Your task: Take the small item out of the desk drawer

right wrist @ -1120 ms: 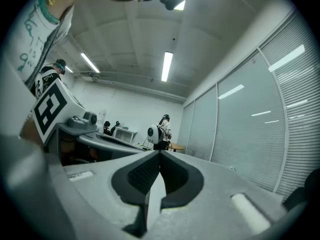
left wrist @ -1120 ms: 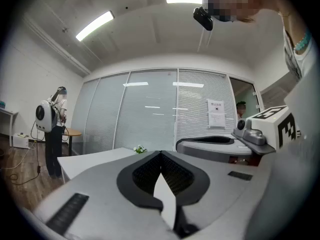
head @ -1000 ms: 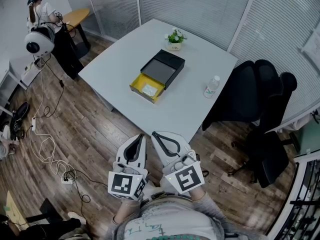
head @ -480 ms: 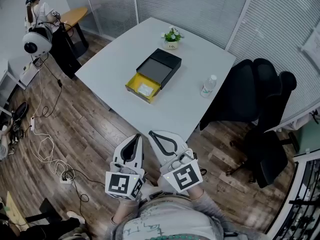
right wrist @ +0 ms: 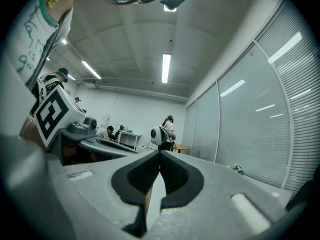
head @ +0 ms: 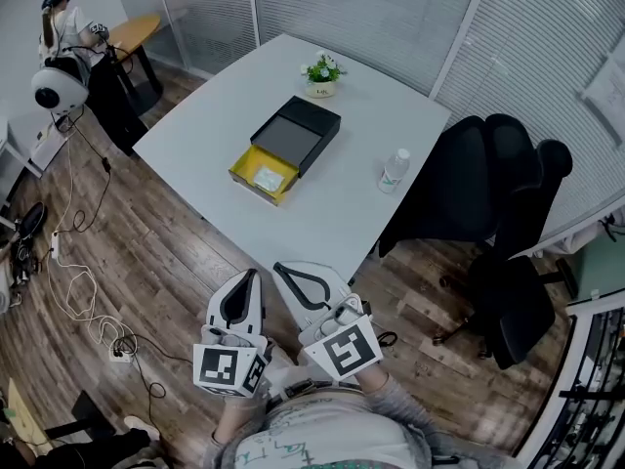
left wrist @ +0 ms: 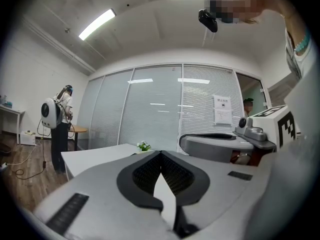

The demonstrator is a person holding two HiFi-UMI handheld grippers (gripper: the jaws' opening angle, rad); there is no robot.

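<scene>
We hold both grippers low and close to our body, over the wooden floor (head: 176,252), short of the near edge of the white table (head: 342,203) and touching nothing on it. The left gripper (left wrist: 161,154) has its jaws pressed together at the tips, with nothing between them. The right gripper (right wrist: 160,152) is the same: jaws together and empty. The two sit side by side, their marker cubes toward us and their tips aimed at the table.

On the table lies a black box (head: 293,137) with its yellow drawer (head: 252,186) pulled out toward us. Inside the drawer rests the small pale packet (head: 268,177) (we cannot tell what it is from here), well apart from both grippers. A small potted plant (head: 321,74) stands near the far edge beyond the box, and a water bottle (head: 395,170) stands upright near the right edge. Black office chairs (head: 522,281) sit just beside the table on the right. Cables (head: 88,301) trail over the floor on the left, and a person wearing a white rounded pack (left wrist: 59,119) stands beyond the table.
</scene>
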